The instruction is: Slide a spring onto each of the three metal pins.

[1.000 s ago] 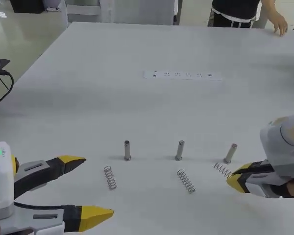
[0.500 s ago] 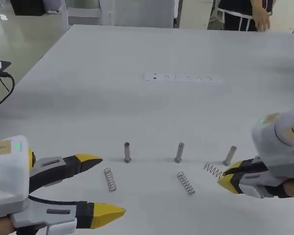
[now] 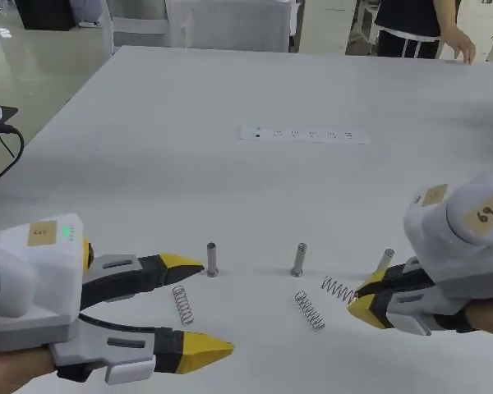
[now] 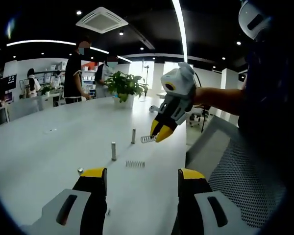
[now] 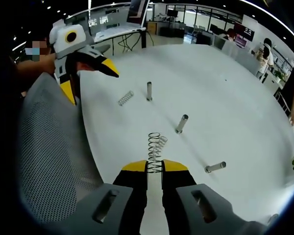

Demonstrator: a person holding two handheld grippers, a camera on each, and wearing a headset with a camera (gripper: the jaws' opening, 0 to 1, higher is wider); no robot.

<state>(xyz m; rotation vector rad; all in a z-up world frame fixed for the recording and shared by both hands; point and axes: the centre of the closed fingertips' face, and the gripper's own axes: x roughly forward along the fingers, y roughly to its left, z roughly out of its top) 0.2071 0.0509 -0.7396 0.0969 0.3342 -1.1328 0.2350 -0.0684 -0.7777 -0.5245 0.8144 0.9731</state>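
Three short metal pins stand in a row on the white table: left pin (image 3: 212,258), middle pin (image 3: 299,258), right pin (image 3: 385,261). My right gripper (image 3: 363,300) (image 5: 155,166) is shut on one end of a spring (image 3: 338,289) (image 5: 154,147), holding it just above the table, left of the right pin. Two more springs lie flat: one (image 3: 182,304) in front of the left pin, another (image 3: 310,310) in front of the middle pin. My left gripper (image 3: 215,306) (image 4: 142,174) is open, its jaws either side of the left spring's area, holding nothing.
A white power strip (image 3: 304,134) lies mid-table beyond the pins. A person (image 3: 411,25) stands at the far edge. A black cable (image 3: 0,139) hangs off the left side. A grey mesh chair back (image 5: 49,147) sits close behind the near edge.
My right gripper has carried its spring leftward, away from the right pin's base. My left gripper has pushed forward and right, closer to the left spring and pin.
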